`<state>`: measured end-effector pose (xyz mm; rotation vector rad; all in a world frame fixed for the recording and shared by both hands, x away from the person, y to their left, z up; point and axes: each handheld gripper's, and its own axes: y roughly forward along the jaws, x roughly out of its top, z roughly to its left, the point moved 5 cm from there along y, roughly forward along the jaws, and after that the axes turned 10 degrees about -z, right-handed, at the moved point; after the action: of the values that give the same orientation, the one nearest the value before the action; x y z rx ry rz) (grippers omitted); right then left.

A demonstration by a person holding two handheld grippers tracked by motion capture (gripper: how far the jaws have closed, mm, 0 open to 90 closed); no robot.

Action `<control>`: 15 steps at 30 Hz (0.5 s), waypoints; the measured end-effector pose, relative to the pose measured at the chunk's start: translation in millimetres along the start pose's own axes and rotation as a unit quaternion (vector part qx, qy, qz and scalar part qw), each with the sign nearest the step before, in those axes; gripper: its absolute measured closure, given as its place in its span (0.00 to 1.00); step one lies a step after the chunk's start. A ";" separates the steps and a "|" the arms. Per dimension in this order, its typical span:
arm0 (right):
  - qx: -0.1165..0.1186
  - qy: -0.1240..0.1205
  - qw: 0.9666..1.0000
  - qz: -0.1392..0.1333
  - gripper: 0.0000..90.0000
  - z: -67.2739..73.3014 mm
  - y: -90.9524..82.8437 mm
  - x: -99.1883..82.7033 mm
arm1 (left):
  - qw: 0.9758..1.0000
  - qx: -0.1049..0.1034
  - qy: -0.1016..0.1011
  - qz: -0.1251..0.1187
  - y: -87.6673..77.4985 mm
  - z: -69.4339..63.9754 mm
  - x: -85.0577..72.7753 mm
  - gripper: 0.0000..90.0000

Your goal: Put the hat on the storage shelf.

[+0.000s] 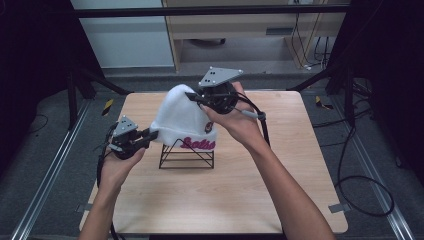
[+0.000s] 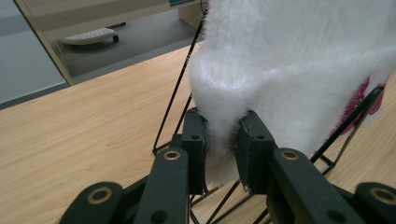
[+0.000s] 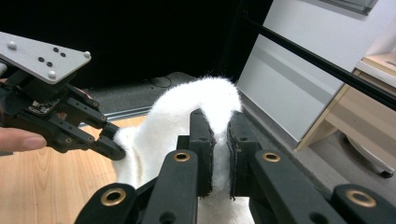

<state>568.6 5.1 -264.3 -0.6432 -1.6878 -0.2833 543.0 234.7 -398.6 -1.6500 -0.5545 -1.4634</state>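
Note:
A white knit beanie (image 1: 180,120) with pink lettering on its cuff sits over a black wire stand (image 1: 186,155) on the table. My left gripper (image 1: 151,135) is shut on the cuff's left edge; in the left gripper view its jaws (image 2: 223,140) pinch a fold of the beanie (image 2: 289,60), with the wire stand (image 2: 173,98) behind. My right gripper (image 1: 192,97) is shut on the crown; the right gripper view shows a ridge of white beanie (image 3: 173,112) between its jaws (image 3: 219,140), and the left gripper (image 3: 112,151) farther off.
The stand rests near the middle of a light wooden table (image 1: 240,185). Cables (image 1: 360,195) lie on the grey floor to the right. A pale cabinet (image 1: 125,35) and a wooden shelf unit (image 1: 240,25) stand beyond the table's far edge.

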 end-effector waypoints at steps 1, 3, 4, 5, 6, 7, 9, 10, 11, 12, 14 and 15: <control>0.001 0.000 1.000 0.000 0.93 1.2 0.4 0.2 | 1.000 0.000 -0.001 0.001 -0.3 0.0 -1.7 0.83; 0.004 -0.003 1.000 0.002 0.93 3.3 1.7 -0.5 | 1.000 0.000 -0.002 0.003 0.0 0.1 -5.3 0.83; 0.006 -0.003 1.000 0.004 0.93 4.2 2.5 -1.4 | 1.000 0.001 -0.004 0.004 0.5 0.4 -7.4 0.83; 0.007 -0.003 1.000 0.007 0.93 5.2 3.5 -2.8 | 1.000 0.001 -0.005 0.007 1.2 0.7 -10.0 0.83; 0.008 -0.005 1.000 0.011 0.93 6.1 4.6 -4.7 | 1.000 0.001 -0.005 0.010 1.8 1.2 -12.9 0.83; 0.009 -0.005 1.000 0.015 0.93 7.1 5.8 -7.0 | 1.000 0.002 -0.007 0.012 2.5 1.8 -16.0 0.83; 0.012 -0.008 1.000 0.021 0.92 9.1 7.9 -11.4 | 1.000 0.002 -0.013 0.014 3.2 2.9 -21.6 0.83; 0.013 -0.008 1.000 0.022 0.92 10.2 8.7 -13.4 | 1.000 0.002 -0.015 0.014 3.4 3.1 -24.2 0.82; 0.014 -0.006 1.000 0.023 0.92 11.0 9.3 -15.2 | 1.000 0.002 -0.017 0.016 3.6 3.1 -26.4 0.82; 0.016 -0.005 1.000 0.023 0.92 11.6 10.0 -16.9 | 1.000 0.001 -0.016 0.018 3.7 3.2 -28.3 0.82; 0.016 -0.003 1.000 0.027 0.92 12.3 11.5 -20.0 | 1.000 0.000 -0.016 0.021 3.9 2.8 -31.2 0.82; 0.016 -0.003 0.999 0.028 0.92 12.6 12.0 -21.1 | 1.000 0.000 -0.017 0.021 4.0 2.3 -32.4 0.82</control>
<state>566.9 15.9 -289.3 -0.6674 -1.6736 -0.2132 540.4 240.8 -430.7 -1.6782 -0.5360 -1.4081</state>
